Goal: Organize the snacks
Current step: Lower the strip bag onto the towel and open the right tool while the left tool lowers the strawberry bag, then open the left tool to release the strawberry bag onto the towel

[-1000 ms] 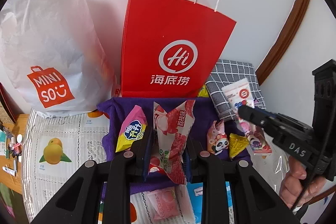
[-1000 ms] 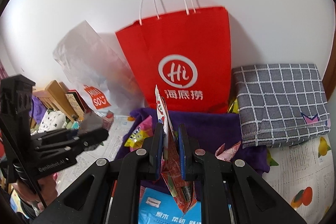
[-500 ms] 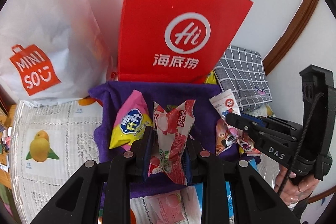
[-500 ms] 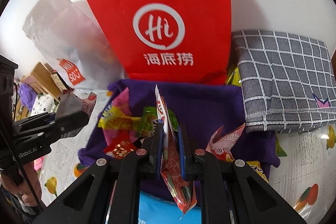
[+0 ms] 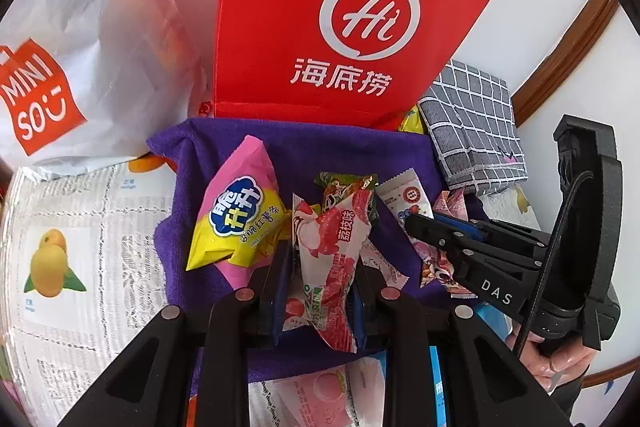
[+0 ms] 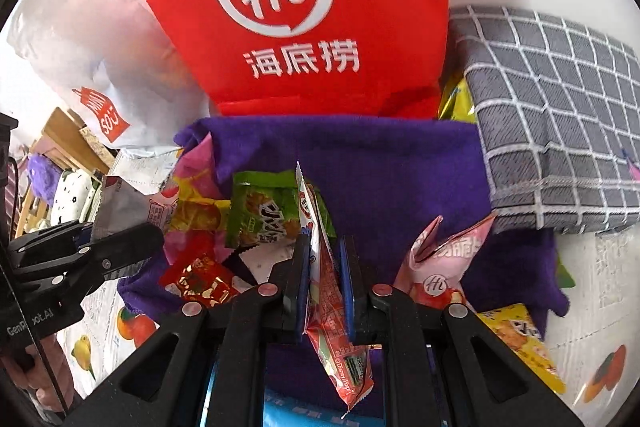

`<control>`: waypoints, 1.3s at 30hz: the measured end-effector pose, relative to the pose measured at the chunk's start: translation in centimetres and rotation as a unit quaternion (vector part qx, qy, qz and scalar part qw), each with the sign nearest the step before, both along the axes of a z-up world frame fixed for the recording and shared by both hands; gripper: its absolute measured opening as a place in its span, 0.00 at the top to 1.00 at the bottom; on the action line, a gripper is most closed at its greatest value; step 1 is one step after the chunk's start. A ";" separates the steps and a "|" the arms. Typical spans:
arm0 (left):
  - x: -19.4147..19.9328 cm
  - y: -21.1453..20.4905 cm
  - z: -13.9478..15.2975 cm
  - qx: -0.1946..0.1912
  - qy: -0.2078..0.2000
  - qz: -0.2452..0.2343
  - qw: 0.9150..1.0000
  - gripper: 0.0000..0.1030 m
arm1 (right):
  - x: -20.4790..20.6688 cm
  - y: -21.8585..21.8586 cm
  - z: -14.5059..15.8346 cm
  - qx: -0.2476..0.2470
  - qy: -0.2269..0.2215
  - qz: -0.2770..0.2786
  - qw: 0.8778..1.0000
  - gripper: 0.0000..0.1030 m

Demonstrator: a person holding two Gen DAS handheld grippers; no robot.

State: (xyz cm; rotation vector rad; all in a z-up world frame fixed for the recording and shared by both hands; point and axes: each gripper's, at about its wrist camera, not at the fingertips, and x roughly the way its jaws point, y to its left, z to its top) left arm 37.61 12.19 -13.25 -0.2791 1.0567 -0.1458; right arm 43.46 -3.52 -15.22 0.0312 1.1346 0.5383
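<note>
My left gripper [image 5: 320,255] is shut on a red-and-white lychee snack packet [image 5: 332,247], held just above the purple cloth [image 5: 320,151]. A pink-and-yellow chip bag [image 5: 236,211] lies on the cloth to its left. My right gripper [image 6: 324,247] is shut on a thin white-and-red packet [image 6: 320,287], seen edge-on over the same purple cloth [image 6: 380,167]. A green snack packet [image 6: 260,215] and a small red packet [image 6: 200,277] lie left of it; a pink packet [image 6: 444,259] lies right. The right gripper [image 5: 416,225] also shows at the right of the left wrist view, the left gripper [image 6: 148,233] at the left of the right wrist view.
A red paper bag [image 5: 340,7] stands behind the cloth against the wall, with a white plastic bag [image 5: 80,47] to its left and a folded grey checked cloth [image 6: 552,115] to its right. A fruit-print table cover [image 5: 72,247] surrounds the cloth. A yellow snack bag [image 6: 516,339] lies at front right.
Both grippers have sunk toward the purple cloth with their packets still held. The bags and snacks now loom larger and higher in both views.
</note>
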 end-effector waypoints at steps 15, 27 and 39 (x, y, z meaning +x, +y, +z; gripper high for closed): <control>0.6 0.2 -1.6 -0.032 0.016 0.008 0.999 0.75 | -2.3 -1.4 5.8 0.039 -0.066 0.014 0.997 0.80; 0.4 0.1 -0.7 -0.042 0.004 0.010 0.999 0.38 | -5.1 -1.2 9.4 0.037 -0.117 0.037 0.992 0.80; -0.7 0.1 2.2 -0.022 -0.029 0.000 0.999 0.37 | -7.4 -2.0 11.9 0.043 -0.154 0.031 0.987 0.77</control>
